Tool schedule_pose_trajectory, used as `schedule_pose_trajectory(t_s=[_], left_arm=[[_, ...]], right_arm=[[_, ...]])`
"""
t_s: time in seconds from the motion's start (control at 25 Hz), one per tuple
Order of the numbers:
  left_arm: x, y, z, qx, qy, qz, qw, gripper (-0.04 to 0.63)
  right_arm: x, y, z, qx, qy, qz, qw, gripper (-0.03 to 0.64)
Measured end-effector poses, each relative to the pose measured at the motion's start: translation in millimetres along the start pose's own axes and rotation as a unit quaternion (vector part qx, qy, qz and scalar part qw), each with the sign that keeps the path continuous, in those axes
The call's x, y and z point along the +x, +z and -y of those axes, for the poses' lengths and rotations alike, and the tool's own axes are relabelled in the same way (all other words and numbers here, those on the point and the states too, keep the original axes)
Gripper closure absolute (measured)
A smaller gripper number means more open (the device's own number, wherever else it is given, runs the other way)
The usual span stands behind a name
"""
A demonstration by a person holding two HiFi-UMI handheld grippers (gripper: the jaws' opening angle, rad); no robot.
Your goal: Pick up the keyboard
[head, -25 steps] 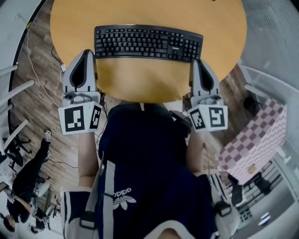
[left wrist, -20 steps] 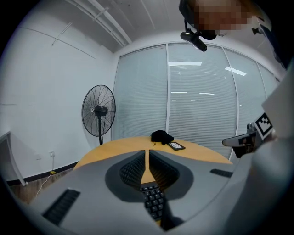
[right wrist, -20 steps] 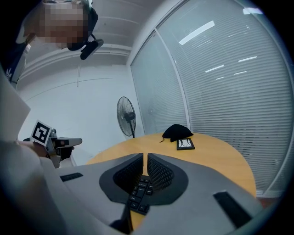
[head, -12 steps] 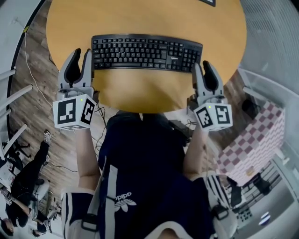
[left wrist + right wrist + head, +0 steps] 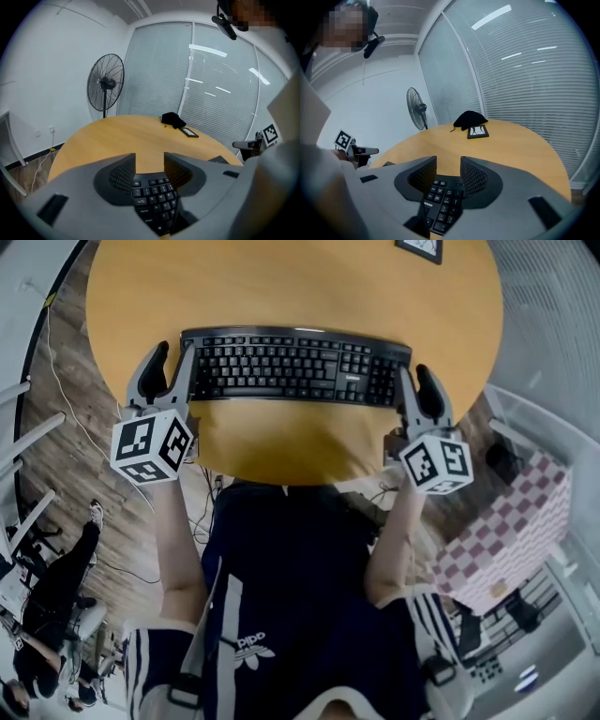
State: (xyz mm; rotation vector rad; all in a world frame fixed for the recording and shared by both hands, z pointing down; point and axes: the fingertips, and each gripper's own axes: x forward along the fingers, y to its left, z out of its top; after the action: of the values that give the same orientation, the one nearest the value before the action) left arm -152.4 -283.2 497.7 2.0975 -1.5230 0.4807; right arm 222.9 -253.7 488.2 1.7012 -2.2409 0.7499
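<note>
A black, full-size computer keyboard (image 5: 295, 365) was laid flat near the front edge of the round, light-brown wooden table (image 5: 281, 282). The left gripper (image 5: 174, 357) was placed at the keyboard's left end, the right gripper (image 5: 415, 381) at its right end. Both pairs of grey jaws were seen apart and opening. In each gripper view an end of the keyboard was seen in the gap below them, with no pad pressed on it. A small dark-framed picture (image 5: 478, 132) was set on the table's far side.
</note>
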Motion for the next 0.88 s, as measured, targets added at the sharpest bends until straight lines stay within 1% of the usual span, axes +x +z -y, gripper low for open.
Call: schedule_pose_trajectory(t_s=[0.16,0.32,0.4,0.48,0.6,0.88], left_arm=[[20,-18,-11,-0.015,0.001,-0.039,0.9991,0.411],[31,-37,-20,-0.027,0.0,-0.075,0.9968,0.402],[35,-45,-23,-0.039,-0.003,-0.09,0.9952,0.402],[40,-51,-26,-0.049,-0.004,-0.099,0.9938,0.402],[45,-56,-30,-0.05,0.002,-0.108,0.9928,0.402],[51,-62,-39,-0.056,0.004,-0.127,0.9903,0.402]], right_arm=[[16,-10,20,0.004,-0.014,-0.018,1.0,0.477],[30,-15,33,-0.01,-0.022,-0.045,0.999,0.477],[36,-21,38,-0.011,-0.022,-0.06,0.998,0.477],[42,-30,42,-0.005,-0.022,-0.073,0.997,0.477],[50,-43,46,0.006,-0.022,-0.09,0.996,0.477],[58,-56,49,0.032,-0.03,-0.102,0.994,0.475]])
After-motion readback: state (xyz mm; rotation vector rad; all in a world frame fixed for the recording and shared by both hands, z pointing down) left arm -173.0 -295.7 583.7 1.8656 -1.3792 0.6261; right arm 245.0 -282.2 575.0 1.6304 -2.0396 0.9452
